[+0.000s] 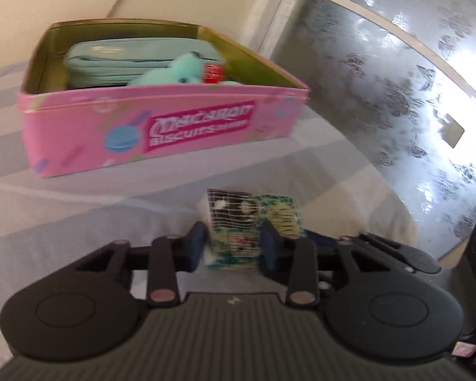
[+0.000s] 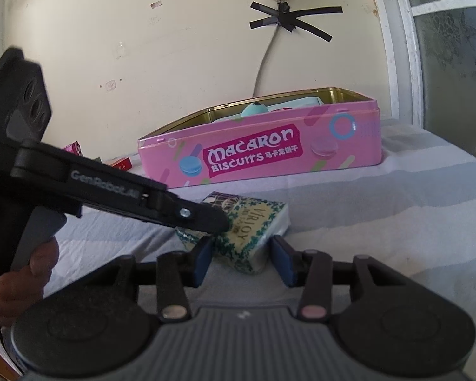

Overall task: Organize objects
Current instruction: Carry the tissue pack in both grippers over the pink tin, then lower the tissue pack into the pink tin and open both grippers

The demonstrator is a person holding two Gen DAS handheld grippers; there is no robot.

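A: Starting on the left: what is the left gripper (image 1: pixel 234 244) doing?

B: It is clamped on the small soft tissue pack with a green leaf print (image 1: pixel 252 222), its blue pads pressing both sides. The pack sits low over the grey-and-white striped bed sheet (image 1: pixel 63 222), in front of the open pink macaron biscuit tin (image 1: pixel 161 127). I judge the tin is where it goes.

A: And the right gripper (image 2: pixel 242 262)?

B: Its jaws bracket the near corner of the same pack (image 2: pixel 254 235); the left pad (image 2: pixel 203 260) seems to touch, the right stands clear, so I read it as not gripping. Probably steadying while the other takes hold.

A: What does each view add?

B: The left one looks down into the tin: a pale teal zip pouch (image 1: pixel 136 60), a mint plush toy (image 1: pixel 177 73), something small and red (image 1: pixel 213 73). The right one shows the left gripper's arm (image 2: pixel 111 197) from the side, a hand (image 2: pixel 25 273) on its handle, and the pack's lettering.
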